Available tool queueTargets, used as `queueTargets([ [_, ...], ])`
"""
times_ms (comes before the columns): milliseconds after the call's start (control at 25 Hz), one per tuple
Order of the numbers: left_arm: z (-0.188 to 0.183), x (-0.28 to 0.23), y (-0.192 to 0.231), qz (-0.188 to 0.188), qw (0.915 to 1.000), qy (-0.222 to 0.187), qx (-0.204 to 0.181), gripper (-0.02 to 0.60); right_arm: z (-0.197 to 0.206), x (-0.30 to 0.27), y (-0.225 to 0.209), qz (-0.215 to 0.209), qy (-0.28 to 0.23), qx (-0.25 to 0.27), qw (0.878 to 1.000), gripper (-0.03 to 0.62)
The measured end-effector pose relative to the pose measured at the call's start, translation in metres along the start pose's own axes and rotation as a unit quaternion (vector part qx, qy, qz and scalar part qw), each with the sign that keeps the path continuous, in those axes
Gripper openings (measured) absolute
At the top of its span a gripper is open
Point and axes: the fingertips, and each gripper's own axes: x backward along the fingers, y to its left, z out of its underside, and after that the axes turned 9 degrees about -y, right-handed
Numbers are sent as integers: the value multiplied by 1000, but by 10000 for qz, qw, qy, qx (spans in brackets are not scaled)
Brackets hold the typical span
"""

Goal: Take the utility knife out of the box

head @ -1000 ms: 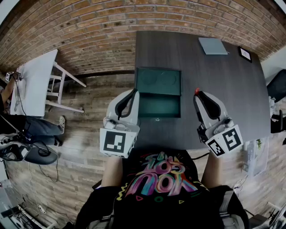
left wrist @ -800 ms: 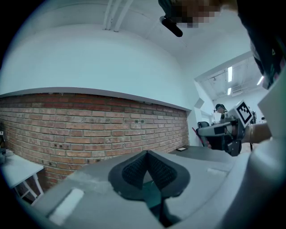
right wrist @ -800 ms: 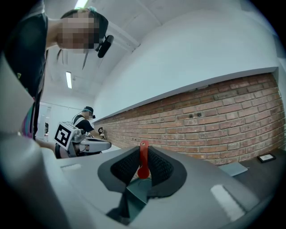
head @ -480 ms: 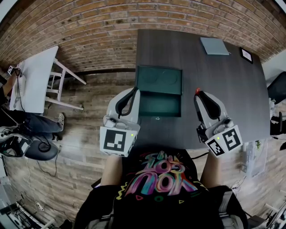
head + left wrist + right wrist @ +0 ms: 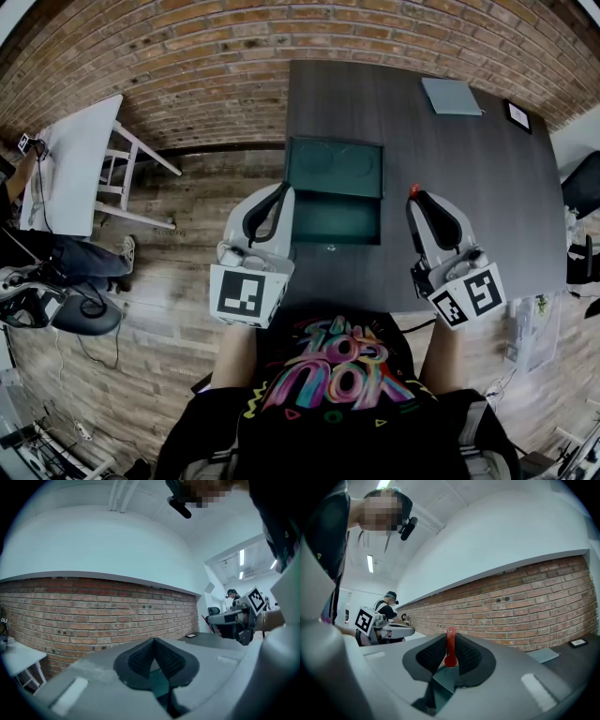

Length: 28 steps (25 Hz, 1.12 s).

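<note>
The left gripper [image 5: 153, 640] is sitting just left of the open green box [image 5: 333, 192], with its pads meeting and nothing between them. The right gripper [image 5: 450, 644] is hovering over the dark table [image 5: 487, 169], right of the box and clear of it, clamped on the red utility knife [image 5: 449, 648]. The head view is showing only a red tip past the jaws. The right gripper view is showing the knife's long axis standing upright, holed end uppermost.
</note>
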Motion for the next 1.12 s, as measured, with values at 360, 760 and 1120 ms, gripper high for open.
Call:
queueTargets([
  [360, 2, 1, 2, 24, 10000, 28, 16, 0, 3, -4, 6, -98, 39, -4, 9999, 52],
  [760, 5, 0, 2, 17, 10000, 79, 41, 0, 5, -6, 6, -144, 52, -71, 9999, 54],
  [1120, 9, -4, 3, -6, 9999, 113, 77, 0, 8, -6, 4, -117, 44, -148, 9998, 52],
])
